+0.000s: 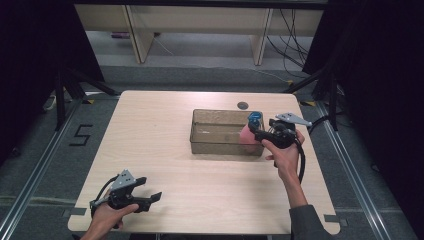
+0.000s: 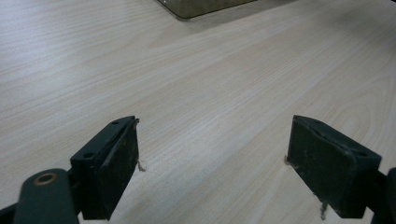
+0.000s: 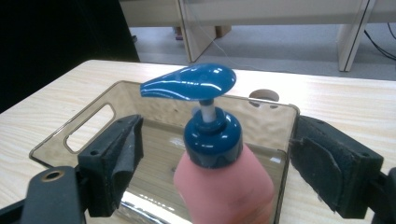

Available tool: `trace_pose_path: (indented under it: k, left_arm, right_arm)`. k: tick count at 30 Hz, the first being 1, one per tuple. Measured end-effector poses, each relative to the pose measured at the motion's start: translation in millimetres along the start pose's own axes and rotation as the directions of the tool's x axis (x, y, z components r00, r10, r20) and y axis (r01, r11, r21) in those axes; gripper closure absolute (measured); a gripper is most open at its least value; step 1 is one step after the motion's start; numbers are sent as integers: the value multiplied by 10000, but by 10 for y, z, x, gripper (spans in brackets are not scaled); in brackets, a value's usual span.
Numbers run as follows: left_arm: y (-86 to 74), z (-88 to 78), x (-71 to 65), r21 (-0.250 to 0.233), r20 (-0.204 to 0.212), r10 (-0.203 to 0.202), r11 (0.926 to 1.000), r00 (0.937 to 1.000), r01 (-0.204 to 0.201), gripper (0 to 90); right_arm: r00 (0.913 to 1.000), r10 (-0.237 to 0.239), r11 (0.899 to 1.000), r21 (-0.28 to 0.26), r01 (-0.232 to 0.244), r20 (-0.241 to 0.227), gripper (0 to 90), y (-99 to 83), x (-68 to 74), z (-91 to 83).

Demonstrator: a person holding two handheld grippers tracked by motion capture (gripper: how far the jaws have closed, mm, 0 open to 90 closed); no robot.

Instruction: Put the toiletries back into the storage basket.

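Pale wood-grain table [image 1: 200,190] seen from above, with a person's forearms reaching in from the near edge, each hand holding a black two-jaw gripper. Toward the far right of the table sits a clear, smoky-tinted rectangular bin [image 1: 220,131] with cut-out handles at its ends. At the bin's right end stands a pink pump bottle [image 1: 248,134] with a glossy blue pump head [image 3: 191,81]; it is upright, and whether its base is inside the bin or just at its rim cannot be told. The right gripper [image 1: 260,131] is at the bin's right end, held by the right hand [image 1: 284,152]. In the right gripper view its jaws stand wide apart on either side of the bottle, with a visible gap on each side, so it is released and not grasping. The pump spout points to the left in that view. The left gripper [image 1: 150,192] is near the table's front left corner, held by the left hand [image 1: 107,215], well apart from the bin. In the left gripper view its jaws are spread wide over bare tabletop, holding nothing, with a corner of the bin at the top edge
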State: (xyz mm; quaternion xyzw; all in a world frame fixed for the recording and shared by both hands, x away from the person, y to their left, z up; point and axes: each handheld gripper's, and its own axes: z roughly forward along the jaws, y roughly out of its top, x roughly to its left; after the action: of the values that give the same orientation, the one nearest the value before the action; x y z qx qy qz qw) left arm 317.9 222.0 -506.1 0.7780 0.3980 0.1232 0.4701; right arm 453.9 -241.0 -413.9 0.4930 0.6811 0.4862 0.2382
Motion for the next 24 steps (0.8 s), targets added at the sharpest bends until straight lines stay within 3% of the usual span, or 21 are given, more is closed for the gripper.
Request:
trace_pose_path:
  k: [1, 2, 4, 5, 6, 7, 12, 13, 14, 15, 18, 19, 21, 23, 24]
  left_arm:
    - [0, 0, 0, 0, 0, 1, 10000, 10000, -1, 159]
    - [0, -1, 0, -2, -3, 0, 10000, 10000, 0, 159]
    - [0, -1, 0, -5, -4, -4, 10000, 10000, 4, 159]
    - [0, 0, 0, -10, -7, -17, 10000, 10000, 17, 159]
    - [1, -8, 9, 96, -16, 91, 9999, 10000, -90, 159]
    - [0, -6, 8, 84, -16, 73, 9999, 10000, -73, 159]
    - [3, -8, 10, 154, -59, 73, 9999, 10000, -72, 159]
    - [1, -5, 12, 114, -28, 58, 9999, 10000, -58, 159]
    - [1, -7, 12, 120, -29, 49, 9999, 10000, -48, 159]
    - [0, 0, 3, 20, -27, -67, 10000, 10000, 67, 159]
    - [-1, 0, 4, 10, -25, -86, 10000, 10000, 86, 159]
    - [-1, 0, 4, 14, -44, -105, 9999, 9999, 105, 159]
    - [0, 0, 4, 18, -29, -82, 10000, 10000, 82, 159]
    - [0, 0, 2, 19, -39, -58, 10000, 10000, 58, 159]
    - [1, -9, 11, 134, -59, 65, 9999, 10000, -64, 159]
  right_arm:
    - [9993, 341, 9994, -91, -342, -171, 182, -14, 21, 4]
    - [9999, 73, 9999, -104, -74, -86, 182, -24, 2, 1]
    - [9996, 266, 9996, -108, -267, -124, 184, -32, 11, -14]
    - [10000, 45, 10000, 43, -45, -9, 184, -29, -3, -32]
    - [9985, 555, 9984, 94, -554, -42, 184, -44, 31, -40]
    - [9998, 157, 9998, -112, -159, -131, 186, -50, -7, -28]
    - [9994, 278, 9996, -26, -278, -202, 189, -64, 20, -63]
    - [9999, 61, 9999, -129, -62, -118, 189, -67, 13, -66]
    - [9998, 77, 9999, -119, -79, -175, 190, -69, 18, -73]
    - [9985, 414, 9990, -136, -419, -351, 190, -74, 41, -70]
    - [9994, 188, 9997, -167, -193, -299, 189, -82, 49, -76]
    - [9980, 515, 9986, -107, -519, -353, 190, -82, 81, -86]
    - [9981, 522, 9986, -81, -525, -334, 190, -81, 107, -99]
    - [9994, 9, 9998, -218, -16, -334, 190, -86, 93, -102]
    - [9990, 272, 9995, -145, -278, -368, 191, -86, 121, -113]
